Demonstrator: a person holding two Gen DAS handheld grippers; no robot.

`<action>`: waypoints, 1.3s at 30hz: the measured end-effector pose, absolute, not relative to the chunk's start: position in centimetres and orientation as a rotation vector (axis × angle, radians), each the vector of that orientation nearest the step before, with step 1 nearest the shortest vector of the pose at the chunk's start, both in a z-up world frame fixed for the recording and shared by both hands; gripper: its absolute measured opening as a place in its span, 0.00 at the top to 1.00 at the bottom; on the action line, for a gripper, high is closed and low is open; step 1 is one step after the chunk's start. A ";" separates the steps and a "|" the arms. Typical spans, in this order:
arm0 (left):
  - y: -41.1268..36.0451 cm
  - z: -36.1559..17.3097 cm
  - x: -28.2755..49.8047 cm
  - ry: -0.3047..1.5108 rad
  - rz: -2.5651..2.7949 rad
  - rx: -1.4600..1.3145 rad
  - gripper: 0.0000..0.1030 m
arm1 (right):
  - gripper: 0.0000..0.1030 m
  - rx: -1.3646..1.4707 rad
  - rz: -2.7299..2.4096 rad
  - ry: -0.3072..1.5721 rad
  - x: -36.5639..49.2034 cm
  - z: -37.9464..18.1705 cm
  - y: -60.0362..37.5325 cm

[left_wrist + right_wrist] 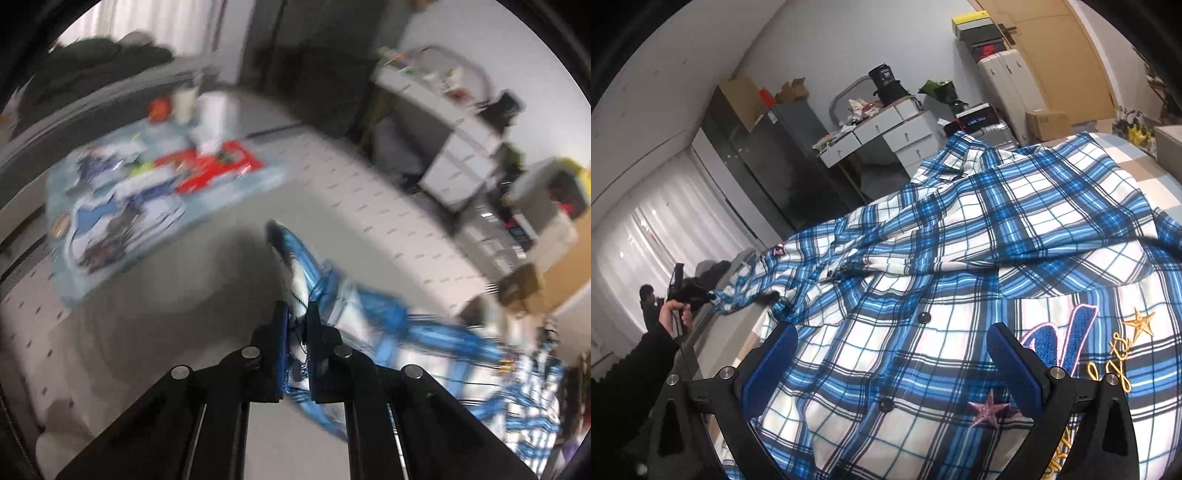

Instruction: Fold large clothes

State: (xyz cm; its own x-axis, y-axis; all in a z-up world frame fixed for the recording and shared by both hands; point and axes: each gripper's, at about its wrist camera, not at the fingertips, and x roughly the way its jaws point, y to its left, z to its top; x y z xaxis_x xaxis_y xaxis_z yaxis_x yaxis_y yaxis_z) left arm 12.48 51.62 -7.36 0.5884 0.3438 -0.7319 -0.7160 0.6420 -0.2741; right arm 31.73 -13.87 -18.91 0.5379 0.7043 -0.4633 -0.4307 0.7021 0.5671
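A blue and white plaid shirt point(960, 240) lies spread front-up on the bed, buttons closed, with an embroidered letter and stars on the chest. My right gripper point(892, 330) hovers open just above the shirt's button placket, nothing between its blue pads. One sleeve stretches out to the left, where a hand point(670, 314) holds my left gripper point(683, 291) at the cuff. In the blurred left wrist view, my left gripper point(297, 310) is shut on the sleeve cuff point(291, 258), lifted off the pale sheet point(351, 206), and the rest of the shirt point(424, 332) trails to the right.
A light blue mat point(236, 192) with red packets and small items lies further up the bed. Beyond the bed stand a white drawer unit point(886, 129), a dark cabinet point(768, 155), pale suitcases point(1008, 85) and a cardboard box point(1045, 123). Dark clothes point(103, 62) are piled far off.
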 end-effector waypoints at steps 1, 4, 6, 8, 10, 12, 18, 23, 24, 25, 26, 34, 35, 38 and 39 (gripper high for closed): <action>51.3 -6.8 12.2 0.658 0.618 -0.601 0.96 | 0.00 0.422 0.699 0.731 31.8 -18.9 -14.0; 51.0 -6.9 12.1 0.653 0.494 -0.600 0.96 | 0.00 0.444 0.704 0.734 31.9 -19.0 -14.2; 51.4 -7.9 12.0 0.675 0.494 -0.590 0.96 | 0.00 0.457 0.707 0.735 32.0 -19.1 -14.3; 52.3 -9.6 11.7 0.687 0.477 -0.637 0.96 | 0.00 0.469 0.707 0.736 32.1 -19.1 -14.4; 53.1 -11.0 11.6 0.691 0.464 -0.691 0.90 | 0.00 0.482 0.706 0.740 32.1 -19.2 -14.6; 53.5 -11.7 11.6 0.699 0.478 -0.711 0.88 | 0.00 0.491 0.703 0.741 32.2 -19.2 -14.7; 53.1 -12.1 12.5 0.763 0.540 -0.681 0.80 | 0.00 0.498 0.697 0.745 32.3 -19.3 -14.8; 52.9 -12.1 12.5 0.755 0.584 -0.670 0.75 | 0.00 0.494 0.690 0.748 32.3 -19.4 -14.8; 53.0 -12.2 12.5 0.760 0.601 -0.657 0.78 | 0.00 0.494 0.688 0.749 32.3 -19.4 -14.8; 52.9 -12.2 12.6 0.762 0.614 -0.641 0.85 | 0.00 0.496 0.688 0.748 32.3 -19.4 -14.8; 52.9 -12.1 12.6 0.765 0.628 -0.629 0.98 | 0.00 0.498 0.687 0.748 32.3 -19.4 -14.8; 49.5 -4.8 11.5 0.559 0.593 -0.522 0.99 | 0.00 0.519 0.693 0.746 32.4 -19.5 -15.2; 48.0 -2.5 11.7 0.517 0.556 -0.481 0.99 | 0.00 0.522 0.695 0.745 32.4 -19.5 -15.3; 43.5 2.9 12.6 0.426 0.435 -0.409 0.99 | 0.00 0.535 0.702 0.740 32.3 -19.5 -15.4; 42.3 4.1 12.9 0.406 0.399 -0.390 0.99 | 0.00 0.541 0.703 0.737 32.3 -19.5 -15.5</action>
State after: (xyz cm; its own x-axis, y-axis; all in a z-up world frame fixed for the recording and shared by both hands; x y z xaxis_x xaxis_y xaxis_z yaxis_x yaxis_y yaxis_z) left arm 12.87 42.28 4.13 0.8443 0.2924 -0.4491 -0.4446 0.8501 -0.2822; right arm 32.31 -15.50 -19.46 0.5364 0.7353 -0.4142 -0.3792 0.6485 0.6601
